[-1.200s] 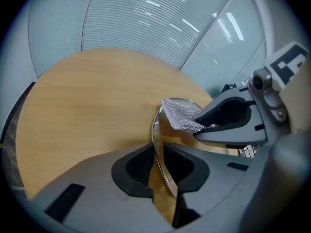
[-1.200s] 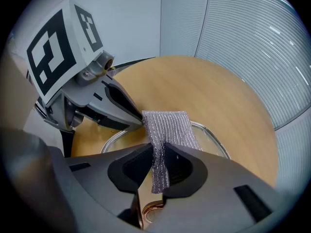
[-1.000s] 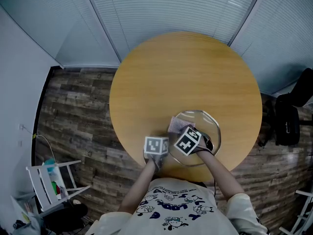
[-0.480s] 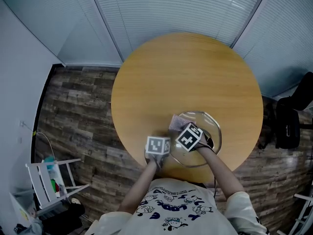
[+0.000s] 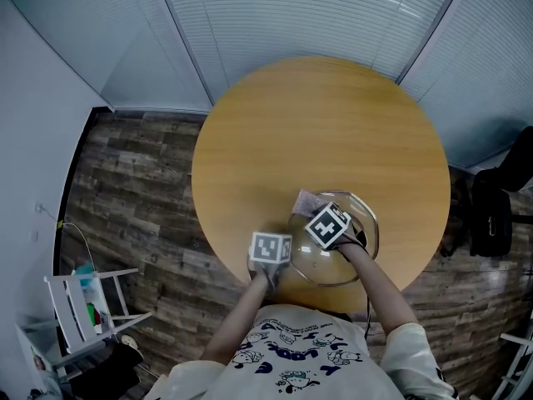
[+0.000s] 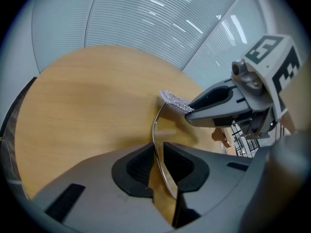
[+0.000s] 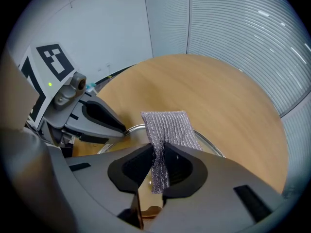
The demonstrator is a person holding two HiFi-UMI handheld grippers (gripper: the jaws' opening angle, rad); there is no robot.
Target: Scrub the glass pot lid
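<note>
Glass pot lid (image 5: 321,267), lower centre of head view on round table (image 5: 316,123): left gripper (image 6: 158,165) clamps its left rim; right gripper (image 7: 159,165) pinches scrub cloth (image 7: 167,125) over upper-left rim.

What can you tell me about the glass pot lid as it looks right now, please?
The glass pot lid is round, clear glass with a thin metal rim, at the near edge of the wooden table. The left gripper clamps its rim; the right gripper holds a grey mesh cloth over its far rim.
</note>
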